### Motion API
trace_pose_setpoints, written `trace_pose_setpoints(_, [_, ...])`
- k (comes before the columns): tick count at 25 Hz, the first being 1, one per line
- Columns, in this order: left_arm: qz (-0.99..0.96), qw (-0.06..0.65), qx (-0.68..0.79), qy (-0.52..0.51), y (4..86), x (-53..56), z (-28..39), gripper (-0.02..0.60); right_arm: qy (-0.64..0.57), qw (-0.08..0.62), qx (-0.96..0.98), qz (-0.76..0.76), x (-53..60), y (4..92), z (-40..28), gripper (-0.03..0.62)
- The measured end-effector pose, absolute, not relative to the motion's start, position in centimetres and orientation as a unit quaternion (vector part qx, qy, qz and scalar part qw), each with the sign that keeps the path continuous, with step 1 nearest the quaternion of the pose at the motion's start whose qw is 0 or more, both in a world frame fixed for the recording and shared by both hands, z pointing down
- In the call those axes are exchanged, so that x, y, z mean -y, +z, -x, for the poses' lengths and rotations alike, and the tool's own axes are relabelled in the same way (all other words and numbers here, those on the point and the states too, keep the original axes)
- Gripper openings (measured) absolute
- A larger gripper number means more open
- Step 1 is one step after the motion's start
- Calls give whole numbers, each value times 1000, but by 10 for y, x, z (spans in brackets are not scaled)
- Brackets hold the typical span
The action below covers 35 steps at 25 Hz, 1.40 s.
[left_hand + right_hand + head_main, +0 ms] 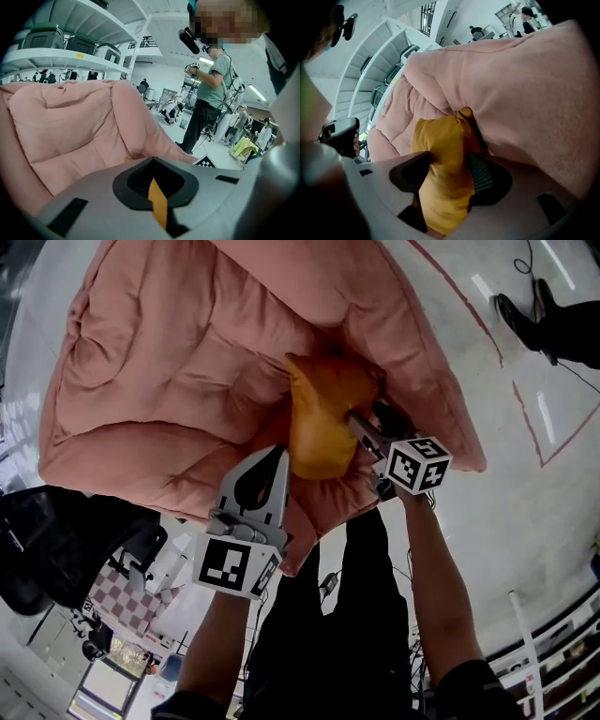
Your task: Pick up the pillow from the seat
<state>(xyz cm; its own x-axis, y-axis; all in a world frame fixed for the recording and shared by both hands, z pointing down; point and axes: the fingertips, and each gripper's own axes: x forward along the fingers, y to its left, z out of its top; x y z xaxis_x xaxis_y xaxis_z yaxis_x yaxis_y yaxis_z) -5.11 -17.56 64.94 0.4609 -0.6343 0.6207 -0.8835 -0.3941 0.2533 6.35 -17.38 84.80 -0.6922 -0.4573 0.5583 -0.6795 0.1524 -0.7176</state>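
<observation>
A mustard-yellow pillow (pixel 319 418) lies in the hollow of a big pink padded seat (pixel 169 362). My right gripper (pixel 358 425) reaches it from the right. In the right gripper view the pillow (pixel 445 154) fills the wide gap between the jaws of my right gripper (pixel 451 165), which stand open around it, with the seat's pink wall (pixel 525 93) just beyond. My left gripper (pixel 279 457) sits at the pillow's left edge with its tips together. In the left gripper view the left gripper (pixel 151 160) looks shut; a thin yellow strip shows in its slot, and the seat (pixel 61 131) rises behind.
A person in a grey-green shirt (pixel 208 93) stands past the seat's right side. White shelves with lidded bins (pixel 56 42) run behind the seat. Someone's black shoes (pixel 525 320) and red floor lines (pixel 534 427) lie at the right; a black chair (pixel 56 540) stands at lower left.
</observation>
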Motion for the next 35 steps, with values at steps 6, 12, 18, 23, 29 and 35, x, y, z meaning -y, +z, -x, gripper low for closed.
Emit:
trace_pose_setpoints(6, [-803,284,477,217,650,171,60,0,529,114,757,-365,172,847,-57,205])
trace_pose_setpoints(12, [-803,286,479,210,641,166,58,0,521,134,761,-363,168,841,-56,139])
trace_pose_setpoints(18, [-802,278,489,200,628,164,63,0,505,138,770,-364,165,826,-53,106])
trace_pose_setpoints(23, [-807,268,489,195,613,154,66,0,487,140,785,-356,156,800,-43,89])
trace_pose_setpoints(29, [-811,250,495,184,581,139,73,0,453,146,806,-352,136,755,-37,61])
trace_pose_setpoints(35, [-818,230,501,162,536,118,82,0,398,153,827,-367,122,695,-32,38])
